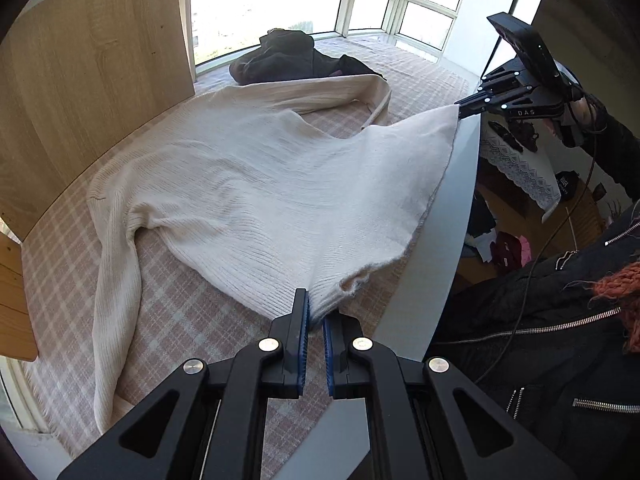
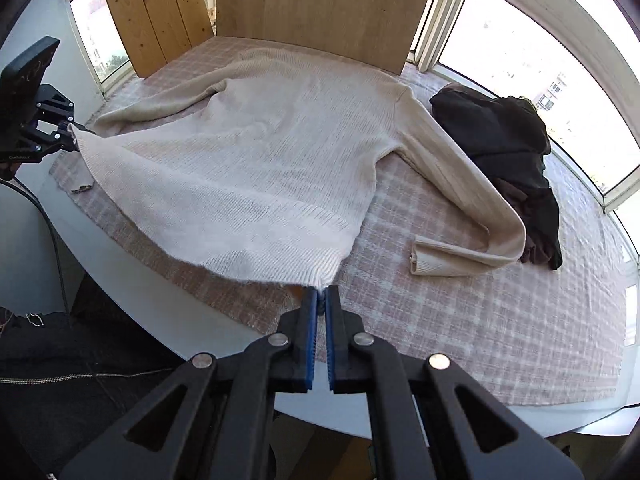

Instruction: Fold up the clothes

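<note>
Bright daylight from blown-out windows (image 1: 264,12), soft shadows, sharp focus, heavy fisheye curvature, dark vignetted corners.

Cream ribbed knit on the sweater (image 1: 248,184), paler where daylight hits. Pink-and-white plaid on the cloth (image 2: 460,312) over a pale grey table (image 1: 432,280). Dark garments (image 2: 508,148) heaped, black over possibly brown. Light oak grain on the boards (image 1: 92,80). Black left gripper (image 1: 316,312) and right gripper (image 2: 321,300), with blue pads (image 2: 310,340)
</note>
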Available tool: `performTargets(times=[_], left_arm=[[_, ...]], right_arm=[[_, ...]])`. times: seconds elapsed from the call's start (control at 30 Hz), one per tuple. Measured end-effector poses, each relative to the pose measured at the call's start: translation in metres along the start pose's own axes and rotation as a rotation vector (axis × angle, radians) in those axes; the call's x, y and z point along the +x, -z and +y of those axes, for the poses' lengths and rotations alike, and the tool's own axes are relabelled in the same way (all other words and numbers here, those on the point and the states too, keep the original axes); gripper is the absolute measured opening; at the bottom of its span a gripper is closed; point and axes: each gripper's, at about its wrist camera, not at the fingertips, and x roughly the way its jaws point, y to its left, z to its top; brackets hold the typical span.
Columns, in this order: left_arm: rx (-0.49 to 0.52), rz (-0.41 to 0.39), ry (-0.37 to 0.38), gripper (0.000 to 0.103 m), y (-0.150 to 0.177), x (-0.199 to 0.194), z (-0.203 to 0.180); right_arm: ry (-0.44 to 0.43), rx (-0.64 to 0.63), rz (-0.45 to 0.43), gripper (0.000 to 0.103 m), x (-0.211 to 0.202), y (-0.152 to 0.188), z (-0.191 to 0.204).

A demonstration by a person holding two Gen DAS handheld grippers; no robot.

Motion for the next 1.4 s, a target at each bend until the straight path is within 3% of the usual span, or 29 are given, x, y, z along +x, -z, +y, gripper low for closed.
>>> performTargets(times=[0.07, 0.2, 0.3, 0.37, 0.47, 0.53, 0.67, 0.8, 0.87, 0.93, 1.0, 1.1, 1.17, 1.23, 1.3, 1.4], left_arm=[[0.01, 0.025, 0.023, 0.006, 0.005, 0.002, -0.008], [-0.01, 0.268, 0.112, 0.006, 0.057, 0.078, -0.023], [-0.03, 0.343, 0.139, 0.006, 0.076, 0.098, -0.027], [-0.042, 0.317, 0.119, 0.006, 0.072, 0.085, -0.02], [-0.085, 0.231, 0.082, 0.006, 0.044, 0.065, 0.003], [-0.09, 0.193, 0.045, 0.006, 0.024, 0.069, 0.02], [-0.095, 0.133, -0.016, 0.003, -0.015, 0.084, 0.052], [-0.101, 0.132, -0.011, 0.004, -0.045, 0.125, 0.074], [-0.13, 0.143, 0.007, 0.008, -0.048, 0.141, 0.082], [-0.121, 0.235, -0.032, 0.009, -0.043, 0.163, 0.087], [-0.141, 0.243, -0.047, 0.009, -0.036, 0.155, 0.093], [-0.179, 0.236, -0.105, 0.008, -0.032, 0.129, 0.107], [-0.242, 0.175, -0.112, 0.01, -0.036, 0.105, 0.125], [-0.297, 0.109, -0.179, 0.01, -0.048, 0.09, 0.15], [-0.33, 0.11, -0.207, 0.009, -0.052, 0.095, 0.169], [-0.379, 0.116, -0.246, 0.015, -0.057, 0.103, 0.198]], right_arm=[[0.011, -0.004, 0.049, 0.004, 0.008, 0.013, 0.001], [0.001, -0.028, 0.277, 0.004, 0.08, 0.06, 0.014], [0.035, -0.073, 0.409, 0.004, 0.114, 0.09, 0.018], [0.043, -0.092, 0.444, 0.005, 0.117, 0.097, 0.015], [-0.035, -0.014, 0.331, 0.008, 0.086, 0.077, -0.004], [-0.066, 0.05, 0.224, 0.016, 0.072, 0.056, -0.018], [-0.096, 0.06, 0.077, 0.016, 0.08, 0.011, -0.021], [-0.111, 0.082, 0.057, 0.016, 0.126, -0.03, -0.022], [-0.165, 0.131, 0.036, 0.016, 0.146, -0.045, -0.029], [-0.204, 0.134, 0.043, 0.016, 0.167, -0.052, -0.032], [-0.173, 0.075, 0.138, 0.016, 0.186, -0.049, -0.033], [-0.171, 0.06, 0.173, 0.015, 0.175, -0.049, -0.05], [-0.17, 0.061, 0.102, 0.017, 0.157, -0.065, -0.064], [-0.139, 0.049, 0.032, 0.018, 0.152, -0.093, -0.076], [-0.118, 0.049, -0.014, 0.019, 0.157, -0.124, -0.089], [-0.134, 0.08, 0.001, 0.019, 0.192, -0.167, -0.108]])
